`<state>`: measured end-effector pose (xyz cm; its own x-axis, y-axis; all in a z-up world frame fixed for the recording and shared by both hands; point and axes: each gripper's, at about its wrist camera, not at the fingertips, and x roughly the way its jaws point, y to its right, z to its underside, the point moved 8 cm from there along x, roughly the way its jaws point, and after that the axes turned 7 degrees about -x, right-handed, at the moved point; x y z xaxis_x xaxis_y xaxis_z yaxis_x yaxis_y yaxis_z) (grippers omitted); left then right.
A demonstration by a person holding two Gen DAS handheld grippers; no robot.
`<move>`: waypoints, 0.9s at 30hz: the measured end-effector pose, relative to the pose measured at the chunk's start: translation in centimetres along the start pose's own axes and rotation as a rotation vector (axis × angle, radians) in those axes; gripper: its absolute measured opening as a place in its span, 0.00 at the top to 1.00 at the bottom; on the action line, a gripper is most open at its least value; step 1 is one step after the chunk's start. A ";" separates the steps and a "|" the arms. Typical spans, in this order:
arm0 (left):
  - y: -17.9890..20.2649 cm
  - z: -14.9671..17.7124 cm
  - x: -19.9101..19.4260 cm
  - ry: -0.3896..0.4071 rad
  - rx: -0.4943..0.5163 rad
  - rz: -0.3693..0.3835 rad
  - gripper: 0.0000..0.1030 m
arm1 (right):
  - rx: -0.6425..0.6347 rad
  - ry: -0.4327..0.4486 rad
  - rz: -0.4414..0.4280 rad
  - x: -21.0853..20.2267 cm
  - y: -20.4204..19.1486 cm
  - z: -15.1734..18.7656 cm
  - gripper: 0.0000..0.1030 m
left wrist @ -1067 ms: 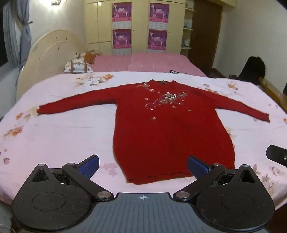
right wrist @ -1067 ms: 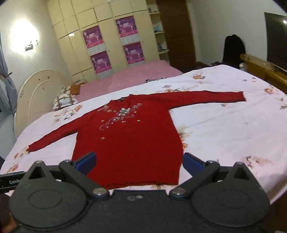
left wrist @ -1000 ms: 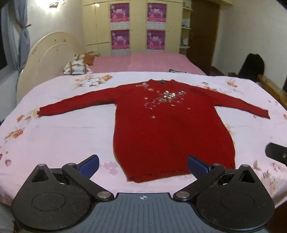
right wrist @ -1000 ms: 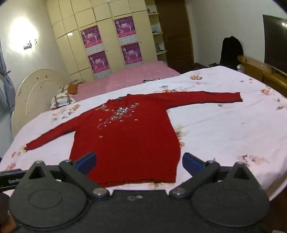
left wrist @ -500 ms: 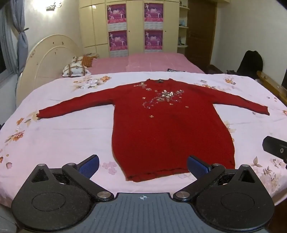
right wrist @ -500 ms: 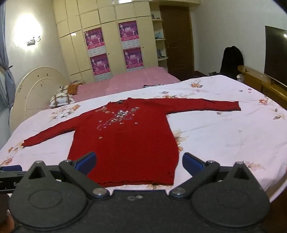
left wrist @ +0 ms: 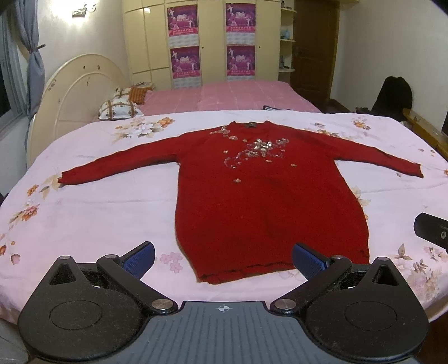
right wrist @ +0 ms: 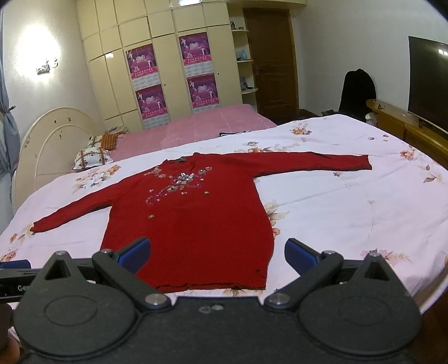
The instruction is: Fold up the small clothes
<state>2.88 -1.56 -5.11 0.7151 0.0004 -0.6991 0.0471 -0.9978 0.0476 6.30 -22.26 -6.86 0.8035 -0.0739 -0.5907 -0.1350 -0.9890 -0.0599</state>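
Red sweater (left wrist: 266, 196) spread flat on bed (left wrist: 84, 212), sleeves out, ready for folding. Left hand-held gripper (left wrist: 223, 259) and right hand-held gripper (right wrist: 215, 252) hover near hem, jaws spread, empty.

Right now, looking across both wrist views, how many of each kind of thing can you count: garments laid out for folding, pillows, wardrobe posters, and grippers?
Red sweater, flat on the floral bedspread: 1
Pillows on the pink bed behind it: 2
Purple posters on the wardrobe: 4
Grippers, left gripper and right gripper, jaws open and empty: 2
Total: 9
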 end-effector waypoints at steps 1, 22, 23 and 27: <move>0.0 0.0 0.0 -0.001 0.000 0.000 0.00 | -0.001 -0.002 0.000 0.0 0.0 0.0 0.01; 0.7 -0.1 0.2 -0.005 -0.002 -0.004 0.00 | 0.006 -0.014 0.007 0.9 0.1 0.5 0.01; 0.7 -0.1 0.2 -0.004 -0.002 -0.006 0.00 | 0.006 -0.015 0.006 0.9 0.0 0.5 0.01; 0.7 -0.1 0.4 -0.006 -0.004 -0.011 0.00 | 0.005 -0.021 0.002 1.3 -0.1 0.6 0.01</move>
<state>3.22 -2.21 -5.29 0.7104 0.0114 -0.7037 0.0580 -0.9974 0.0424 6.97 -22.17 -8.09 0.7910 -0.0728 -0.6074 -0.1390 -0.9883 -0.0626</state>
